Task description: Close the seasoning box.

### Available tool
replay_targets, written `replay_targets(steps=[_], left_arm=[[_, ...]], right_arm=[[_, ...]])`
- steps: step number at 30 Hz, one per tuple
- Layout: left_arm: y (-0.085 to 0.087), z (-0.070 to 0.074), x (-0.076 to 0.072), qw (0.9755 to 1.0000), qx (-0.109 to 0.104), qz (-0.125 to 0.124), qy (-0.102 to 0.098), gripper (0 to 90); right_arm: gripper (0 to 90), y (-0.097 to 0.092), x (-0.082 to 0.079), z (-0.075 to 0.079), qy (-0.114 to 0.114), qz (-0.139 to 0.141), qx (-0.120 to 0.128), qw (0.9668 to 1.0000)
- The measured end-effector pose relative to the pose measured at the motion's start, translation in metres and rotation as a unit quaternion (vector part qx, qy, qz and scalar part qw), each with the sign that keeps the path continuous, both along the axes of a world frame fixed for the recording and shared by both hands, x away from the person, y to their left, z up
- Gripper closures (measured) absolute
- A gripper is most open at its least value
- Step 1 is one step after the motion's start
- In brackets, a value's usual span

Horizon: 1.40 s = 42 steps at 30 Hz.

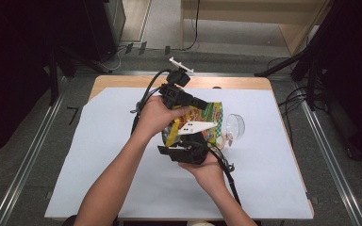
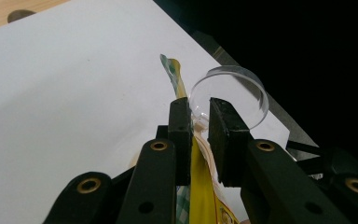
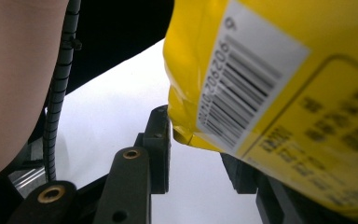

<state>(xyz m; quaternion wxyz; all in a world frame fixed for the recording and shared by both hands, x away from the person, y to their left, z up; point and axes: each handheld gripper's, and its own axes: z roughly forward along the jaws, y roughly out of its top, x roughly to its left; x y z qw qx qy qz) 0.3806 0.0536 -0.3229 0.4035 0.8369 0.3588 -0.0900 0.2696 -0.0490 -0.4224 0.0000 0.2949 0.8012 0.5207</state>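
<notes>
Two hand-held grippers meet on one yellow snack packet [image 1: 199,123], lifted above the white sheet [image 1: 99,155] covering the desk [image 1: 122,81]. Nearest the person, the right hand-held gripper [image 1: 188,149] comes up from underneath; its jaws stand partly apart with the packet's lower corner resting between them, though I cannot tell whether they are actually pressing on it. Beyond it, the left hand-held gripper [image 1: 202,103] has narrowed its jaws on the packet's thin sealed edge, which runs up between them. Just past its tips sits a clear round dish [image 1: 235,126]. The packet looks light, crinkly and slippery, so I'd judge the flat seam the safest hold.
</notes>
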Motion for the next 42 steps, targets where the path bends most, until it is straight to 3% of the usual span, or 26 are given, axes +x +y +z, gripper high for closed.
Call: replay_targets(steps=[15, 19, 34, 42], left_arm=[[-0.0015, 0.0013, 0.0024, 1.0, 0.002, -0.002, -0.002, 79.8], [-0.0011, -0.0007, 0.0057, 1.0, 0.0, -0.001, 0.009, 79.8], [-0.0024, 0.0022, 0.0085, 0.9999, -0.001, 0.001, 0.013, 79.7], [-0.0074, 0.0048, 0.006, 0.9999, 0.011, 0.001, 0.007, 79.6]], right_arm=[[65.9, 0.0002, 0.0012, 0.0016, -0.004, 0.004, -0.003, 1.0], [66.2, 0.0004, 0.0031, 0.0009, 0.003, 0.003, -0.001, 1.0], [66.5, -0.0014, 0.0055, 0.0045, 0.002, 0.011, -0.004, 0.9999], [67.6, -0.0047, 0.007, 0.0053, 0.009, 0.015, 0.001, 0.9998]])
